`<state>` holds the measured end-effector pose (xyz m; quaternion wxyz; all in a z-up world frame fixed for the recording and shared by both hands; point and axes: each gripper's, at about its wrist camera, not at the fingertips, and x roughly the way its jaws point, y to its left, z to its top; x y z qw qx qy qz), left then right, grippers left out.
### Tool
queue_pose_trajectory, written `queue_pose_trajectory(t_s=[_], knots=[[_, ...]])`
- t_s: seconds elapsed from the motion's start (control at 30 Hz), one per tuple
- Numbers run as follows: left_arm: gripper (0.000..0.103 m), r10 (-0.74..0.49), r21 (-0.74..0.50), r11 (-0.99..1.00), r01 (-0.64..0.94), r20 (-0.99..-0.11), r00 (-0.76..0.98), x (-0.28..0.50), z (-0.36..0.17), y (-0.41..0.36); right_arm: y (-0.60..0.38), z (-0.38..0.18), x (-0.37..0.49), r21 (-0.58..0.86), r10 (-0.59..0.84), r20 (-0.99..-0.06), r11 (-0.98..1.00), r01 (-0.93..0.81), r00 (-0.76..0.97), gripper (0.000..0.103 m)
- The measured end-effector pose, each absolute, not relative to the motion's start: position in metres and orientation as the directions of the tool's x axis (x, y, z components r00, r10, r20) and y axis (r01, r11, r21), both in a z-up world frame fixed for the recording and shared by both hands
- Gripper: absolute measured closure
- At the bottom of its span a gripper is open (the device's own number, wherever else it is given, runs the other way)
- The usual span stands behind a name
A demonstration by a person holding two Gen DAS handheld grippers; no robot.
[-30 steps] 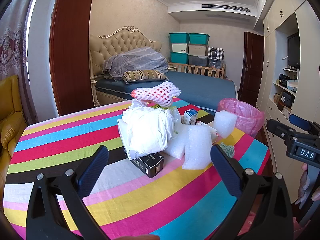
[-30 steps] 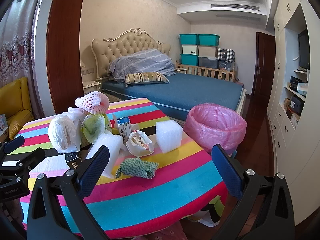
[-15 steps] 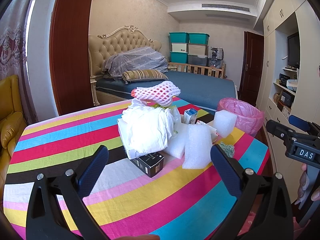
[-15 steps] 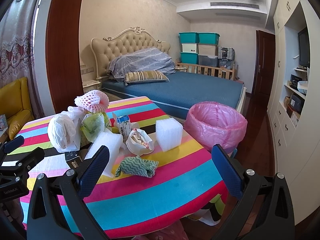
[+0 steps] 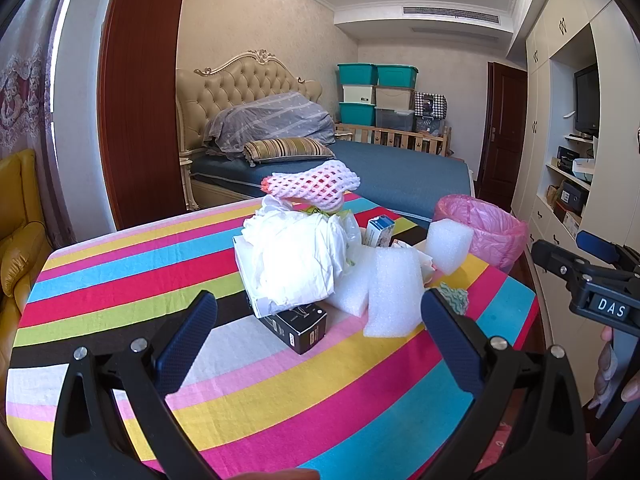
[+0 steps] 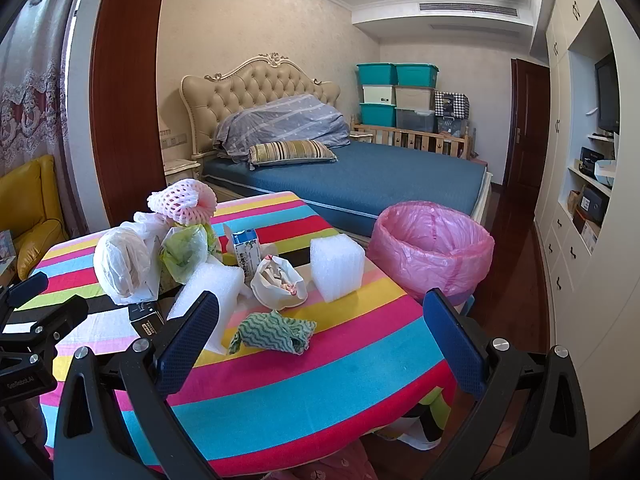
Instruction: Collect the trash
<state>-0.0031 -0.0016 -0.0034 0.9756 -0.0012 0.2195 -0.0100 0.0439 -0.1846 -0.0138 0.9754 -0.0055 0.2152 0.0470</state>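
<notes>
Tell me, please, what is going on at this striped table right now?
A person holds a claw in each hand over a table piled with trash. Both the left claw and the right claw are open and empty, short of the pile. Foam blocks, a green cloth, a white bag and small boxes all sit on the table. The pink-lined bin beside the table looks empty, so collecting has not begun.

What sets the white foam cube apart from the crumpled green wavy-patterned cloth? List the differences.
The white foam cube is plain white; the crumpled green wavy-patterned cloth is green with wavy lines. The cube stands upright as a firm block; the cloth lies low and bunched. The cube sits nearer the pink-lined bin; the cloth lies nearer the camera. Both rest on the striped tablecloth.
</notes>
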Motion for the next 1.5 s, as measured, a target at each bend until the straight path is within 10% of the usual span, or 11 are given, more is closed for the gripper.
queue_pose_trajectory(t_s=[1.5], knots=[[0.004, -0.046, -0.016, 0.999, 0.043, -0.437, 0.898, -0.001, -0.012, 0.003, -0.188, -0.03, 0.063, 0.007, 0.109, -0.44, 0.993, -0.118, 0.891, 0.007]])
